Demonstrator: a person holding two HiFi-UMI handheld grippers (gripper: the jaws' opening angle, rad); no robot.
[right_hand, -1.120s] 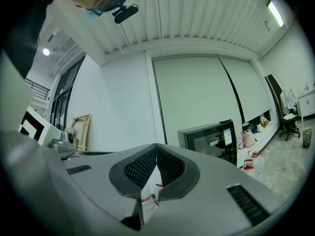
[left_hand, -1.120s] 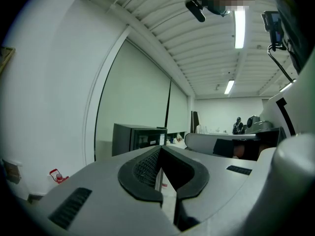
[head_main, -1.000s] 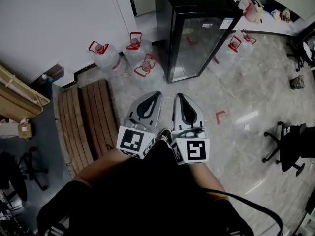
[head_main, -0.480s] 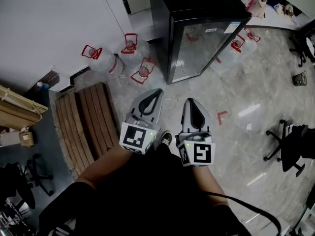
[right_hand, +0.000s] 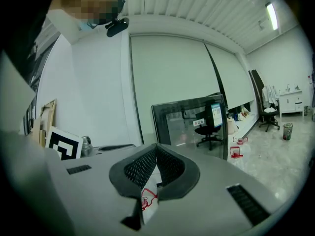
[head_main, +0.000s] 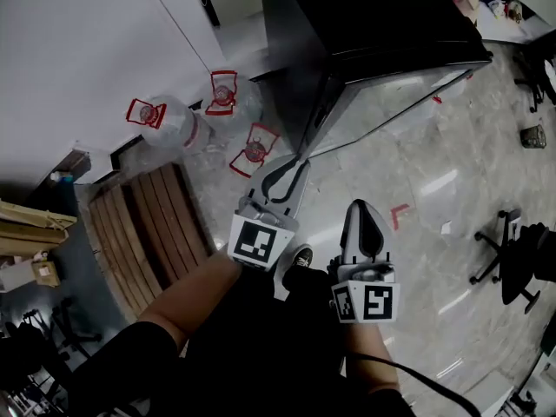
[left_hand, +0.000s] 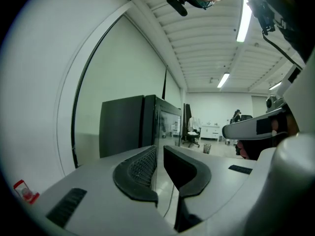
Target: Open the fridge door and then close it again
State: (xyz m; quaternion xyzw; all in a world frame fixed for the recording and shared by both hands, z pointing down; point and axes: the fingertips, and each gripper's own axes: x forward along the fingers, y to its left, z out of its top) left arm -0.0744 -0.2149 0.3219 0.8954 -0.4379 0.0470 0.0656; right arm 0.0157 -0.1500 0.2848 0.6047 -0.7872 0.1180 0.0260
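The black fridge (head_main: 382, 16) stands at the top of the head view, its glass door (head_main: 391, 94) facing me; it looks flush with the cabinet. My left gripper (head_main: 301, 165) reaches toward the door's near left corner, just short of it. In the left gripper view the jaws (left_hand: 160, 149) stand a narrow gap apart with nothing between them, aimed at the door (left_hand: 168, 122) edge. My right gripper (head_main: 362, 205) hangs lower and to the right over the floor. Its jaws (right_hand: 156, 146) meet at the tips and hold nothing, with the glass door (right_hand: 189, 122) behind them.
Three water jugs with red handles (head_main: 169, 120) (head_main: 228, 94) (head_main: 256, 150) stand left of the fridge by the white wall. A wooden pallet (head_main: 148, 224) lies at the left. An office chair (head_main: 512, 259) is at the right, and a red tape corner (head_main: 400, 214) marks the floor.
I have moved closer to the fridge. The left gripper has advanced up to the door's left corner, while the right gripper has dropped back and to the right.
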